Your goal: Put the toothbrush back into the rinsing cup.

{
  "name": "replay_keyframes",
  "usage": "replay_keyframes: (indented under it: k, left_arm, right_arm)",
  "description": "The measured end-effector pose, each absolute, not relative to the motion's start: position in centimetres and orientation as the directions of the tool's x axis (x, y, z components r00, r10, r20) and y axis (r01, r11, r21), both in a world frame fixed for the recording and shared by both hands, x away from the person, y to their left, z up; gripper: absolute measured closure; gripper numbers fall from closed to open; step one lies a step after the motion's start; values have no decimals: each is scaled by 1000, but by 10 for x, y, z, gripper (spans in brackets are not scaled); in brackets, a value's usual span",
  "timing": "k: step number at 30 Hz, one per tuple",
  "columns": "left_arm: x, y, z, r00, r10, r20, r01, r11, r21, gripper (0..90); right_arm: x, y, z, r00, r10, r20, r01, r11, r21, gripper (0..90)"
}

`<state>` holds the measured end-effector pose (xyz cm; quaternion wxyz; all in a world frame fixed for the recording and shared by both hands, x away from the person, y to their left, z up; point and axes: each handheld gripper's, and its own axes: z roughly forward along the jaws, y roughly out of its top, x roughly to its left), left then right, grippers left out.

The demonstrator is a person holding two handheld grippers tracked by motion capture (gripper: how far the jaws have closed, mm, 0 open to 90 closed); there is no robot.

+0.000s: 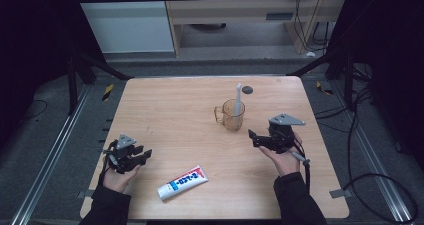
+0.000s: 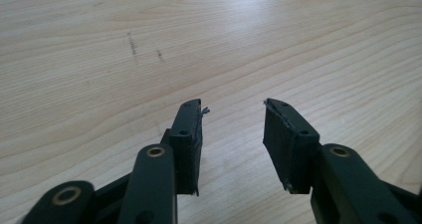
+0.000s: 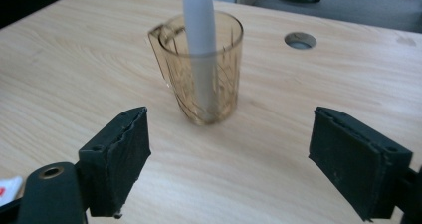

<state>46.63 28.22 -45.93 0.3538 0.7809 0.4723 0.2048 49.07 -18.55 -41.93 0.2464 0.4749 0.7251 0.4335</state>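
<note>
A light wooden table carries an amber glass mug right of its centre, a toothpaste tube lying near the near edge, and a round grommet hole near the far edge.

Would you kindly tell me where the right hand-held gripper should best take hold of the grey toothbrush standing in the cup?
Probably the bare handle above the cup's rim, approached from the near side where the right hand-held gripper is already open. The toothbrush leans inside the amber cup, whose wall covers its lower part.

Left gripper fingers slightly parted; right gripper fingers spread wide.
</note>
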Motion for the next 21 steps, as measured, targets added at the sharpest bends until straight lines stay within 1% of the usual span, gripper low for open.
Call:
replay_keyframes:
  k: [6, 8, 12, 16, 21]
  left_arm:
    - [459, 274, -457, 516, 856, -38, 591, -324, 739, 642]
    - [457, 270, -454, 537, 843, -37, 585, -340, 737, 658]
    - [453, 263, -451, 588, 808, -35, 570, -384, 726, 677]
    - [451, 254, -449, 635, 771, -45, 566, -424, 707, 674]
    - [448, 243, -447, 693, 720, -33, 543, -492, 681, 637]
  right_arm:
    - [475, -203, -431, -426, 903, 56, 493, 180, 851, 190]
    - [470, -209, -435, -421, 906, 42, 502, 195, 843, 195]
    - [462, -216, -441, -410, 911, 50, 515, 186, 837, 198]
    - [457, -217, -451, -419, 908, 30, 524, 215, 824, 198]
    - [457, -217, -458, -422, 907, 22, 538, 230, 811, 191]
